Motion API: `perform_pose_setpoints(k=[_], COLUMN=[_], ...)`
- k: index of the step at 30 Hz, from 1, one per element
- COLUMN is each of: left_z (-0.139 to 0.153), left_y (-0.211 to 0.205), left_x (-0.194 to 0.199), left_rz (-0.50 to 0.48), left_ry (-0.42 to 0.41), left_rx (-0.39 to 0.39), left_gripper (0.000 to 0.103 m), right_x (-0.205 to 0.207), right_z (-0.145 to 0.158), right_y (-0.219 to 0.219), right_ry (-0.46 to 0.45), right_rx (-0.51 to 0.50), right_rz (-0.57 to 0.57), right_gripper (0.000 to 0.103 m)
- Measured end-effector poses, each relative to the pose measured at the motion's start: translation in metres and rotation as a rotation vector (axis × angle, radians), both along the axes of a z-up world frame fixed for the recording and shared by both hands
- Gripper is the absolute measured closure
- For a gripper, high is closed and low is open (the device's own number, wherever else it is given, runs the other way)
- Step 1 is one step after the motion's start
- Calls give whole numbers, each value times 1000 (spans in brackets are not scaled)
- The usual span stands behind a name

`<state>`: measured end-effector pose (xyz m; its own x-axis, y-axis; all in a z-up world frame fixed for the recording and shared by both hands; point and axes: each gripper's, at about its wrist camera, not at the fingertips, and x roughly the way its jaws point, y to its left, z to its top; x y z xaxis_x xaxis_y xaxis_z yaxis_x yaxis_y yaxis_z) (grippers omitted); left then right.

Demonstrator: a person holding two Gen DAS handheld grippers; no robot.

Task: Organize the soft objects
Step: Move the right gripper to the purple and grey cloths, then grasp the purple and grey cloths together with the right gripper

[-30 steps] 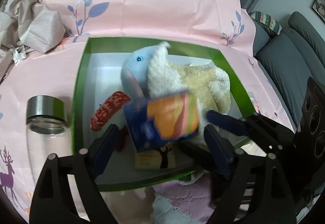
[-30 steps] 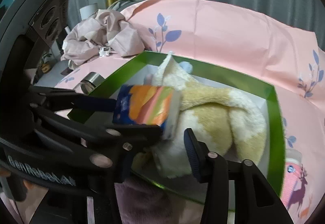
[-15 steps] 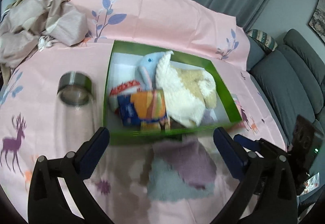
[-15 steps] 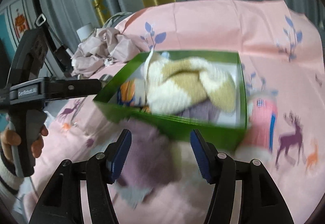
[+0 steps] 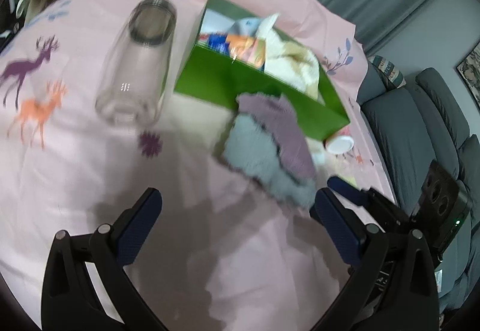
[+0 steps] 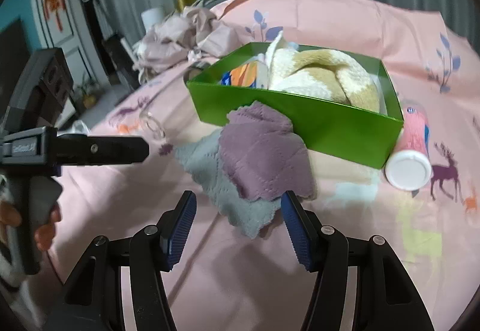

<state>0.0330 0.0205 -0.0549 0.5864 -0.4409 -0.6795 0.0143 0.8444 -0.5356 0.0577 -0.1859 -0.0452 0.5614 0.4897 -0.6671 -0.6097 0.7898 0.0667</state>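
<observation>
Both empty: left hand-held gripper (image 5: 237,221) wide open, right hand-held gripper (image 6: 238,223) half open. Close on purple cloth (image 6: 264,151) at twelve o'clock, lifting toward green box (image 6: 300,118).

Just ahead of the jaws lie two soft, quilted cloths, the purple cloth (image 6: 264,151) over the grey cloth (image 6: 234,196). Beyond them the green box (image 6: 300,118) looks like smooth, slightly glossy card, holding a fluffy cream towel (image 6: 324,76). Left of it the jar (image 5: 135,67) is clear glass on a matt pink sheet (image 6: 330,271).

Motion blur smears your left view's glass jar (image 5: 141,61); the green box (image 6: 300,118) wall hides the toys' lower halves.
</observation>
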Motion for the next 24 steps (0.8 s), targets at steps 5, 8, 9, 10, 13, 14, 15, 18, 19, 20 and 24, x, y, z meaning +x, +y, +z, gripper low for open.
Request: perform_pose_setpoints(k=[5,8,9,10,13,14,15,18,19,20,24], left_z=[-9,-13,-14,-15,-18,-19,-20,-22,-22,-23,-15], left_y=[1,-2,-4,-6,-12,-14,-15,-18,-17,-16,-21], left_x=[-3,1,4,7,19,25,28,39,42,44,47], left_rz=[4,-7,-13,-21,-35,-37,-41,-38,-37,-37,-63], left_ry=[17,16,19,19,18,20,19,21,21,22,1], left_rx=[-41,-74,-77,-82,-98,-107,-114,-142,-168,-194,-232], left_gripper=[1,2,2,2,10,15,17,45,53,68,75], right_x=[3,14,16,18,23,24,25,30,32,34,39], right_z=[-6,-10,-12,-13,-15,-15,-15,-15,-15,-15,-16], right_y=[14,18,18,19,21,20,18,13,10,6,-7], right_ry=[-69,-59,-58,-59,-54,-52,-42,-21,-5,15,96], right_rx=[-104,-114,-119,-125,-135,-135,-123,-96,-74,-45,80], right_rz=[-9,-20,-22,-24,-15,-15,-10,-15,-18,-21,-19], right_gripper=[42,49,56,60,76,83,89,91,91,91,91])
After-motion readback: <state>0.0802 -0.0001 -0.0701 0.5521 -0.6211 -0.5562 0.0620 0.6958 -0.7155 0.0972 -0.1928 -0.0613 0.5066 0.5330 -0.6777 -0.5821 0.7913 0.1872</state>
